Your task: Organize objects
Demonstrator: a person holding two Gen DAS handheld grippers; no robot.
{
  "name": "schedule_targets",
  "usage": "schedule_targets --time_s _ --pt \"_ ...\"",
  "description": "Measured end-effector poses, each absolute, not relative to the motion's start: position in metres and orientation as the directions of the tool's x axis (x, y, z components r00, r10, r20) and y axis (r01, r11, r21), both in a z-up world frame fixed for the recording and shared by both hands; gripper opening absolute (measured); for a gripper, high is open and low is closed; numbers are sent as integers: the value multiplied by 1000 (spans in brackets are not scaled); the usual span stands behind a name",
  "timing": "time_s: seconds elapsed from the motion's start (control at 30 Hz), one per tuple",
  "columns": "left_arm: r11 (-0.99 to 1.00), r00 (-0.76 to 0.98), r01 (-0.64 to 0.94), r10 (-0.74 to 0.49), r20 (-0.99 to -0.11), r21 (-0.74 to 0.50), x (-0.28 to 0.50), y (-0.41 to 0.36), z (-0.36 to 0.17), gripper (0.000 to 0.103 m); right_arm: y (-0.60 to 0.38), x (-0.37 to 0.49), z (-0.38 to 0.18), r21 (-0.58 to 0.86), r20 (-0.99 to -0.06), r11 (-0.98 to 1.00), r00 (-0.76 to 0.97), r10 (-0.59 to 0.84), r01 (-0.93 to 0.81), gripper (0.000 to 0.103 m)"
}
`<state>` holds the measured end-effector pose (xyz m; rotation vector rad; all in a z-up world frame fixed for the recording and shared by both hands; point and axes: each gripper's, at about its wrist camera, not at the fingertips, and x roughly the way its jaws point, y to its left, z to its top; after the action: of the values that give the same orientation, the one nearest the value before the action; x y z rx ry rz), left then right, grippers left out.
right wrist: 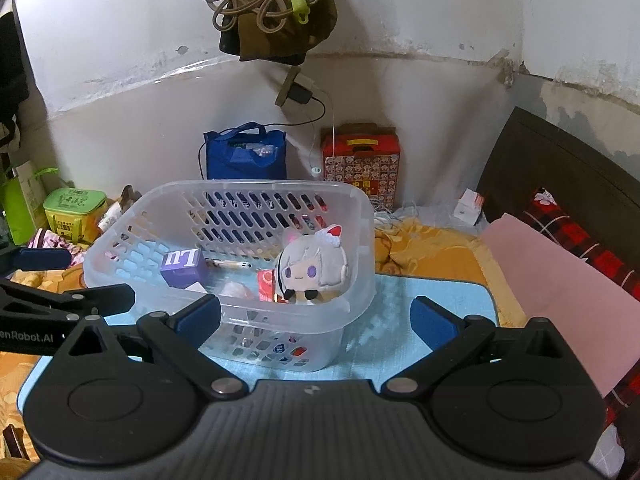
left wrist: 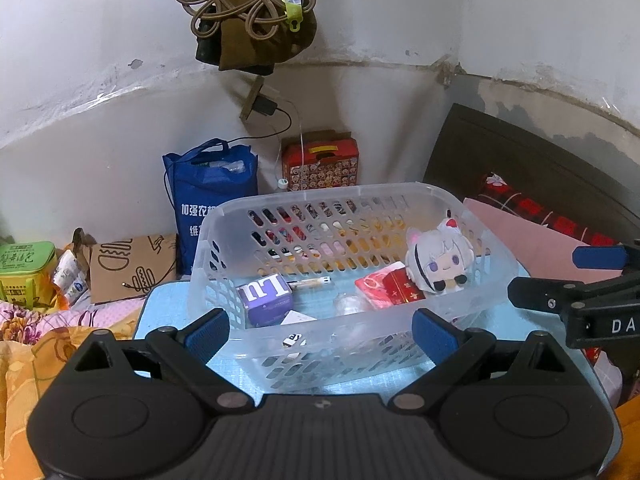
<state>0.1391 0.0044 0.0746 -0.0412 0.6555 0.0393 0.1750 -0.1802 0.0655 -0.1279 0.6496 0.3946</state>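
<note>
A clear plastic basket point(left wrist: 328, 196) point(right wrist: 120, 240) stands on a light blue mat point(left wrist: 160, 308) point(right wrist: 440, 304). Inside it lie a grey-haired plush doll point(left wrist: 438, 262) point(right wrist: 314, 272), a purple box marked "Lu" point(left wrist: 266, 298) point(right wrist: 183, 268), a red packet point(left wrist: 390, 288) point(right wrist: 266, 284), a pen point(left wrist: 310, 281) point(right wrist: 232, 265) and a clear wrapper point(left wrist: 348, 302). My left gripper point(left wrist: 322, 330) is open and empty at the basket's near wall. My right gripper point(right wrist: 316, 314) is open and empty at the basket's near right corner. Each gripper shows at the edge of the other's view.
A blue tote bag point(left wrist: 212, 200) point(right wrist: 246, 156) and a red patterned box point(left wrist: 320, 160) point(right wrist: 360, 160) stand against the wall behind. A green tin point(left wrist: 24, 272) point(right wrist: 72, 208) and a cardboard bag point(left wrist: 132, 268) sit at left. A pink board point(right wrist: 560, 292) and plaid fabric point(right wrist: 576, 236) lie at right.
</note>
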Motion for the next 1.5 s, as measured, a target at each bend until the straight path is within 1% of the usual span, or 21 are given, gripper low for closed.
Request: schedule_targets --time_s 1.5 --pt "999 797 -45 19 -604 -28 137 9 72 99 -172 176 63 -13 -616 914 723 313 -406 103"
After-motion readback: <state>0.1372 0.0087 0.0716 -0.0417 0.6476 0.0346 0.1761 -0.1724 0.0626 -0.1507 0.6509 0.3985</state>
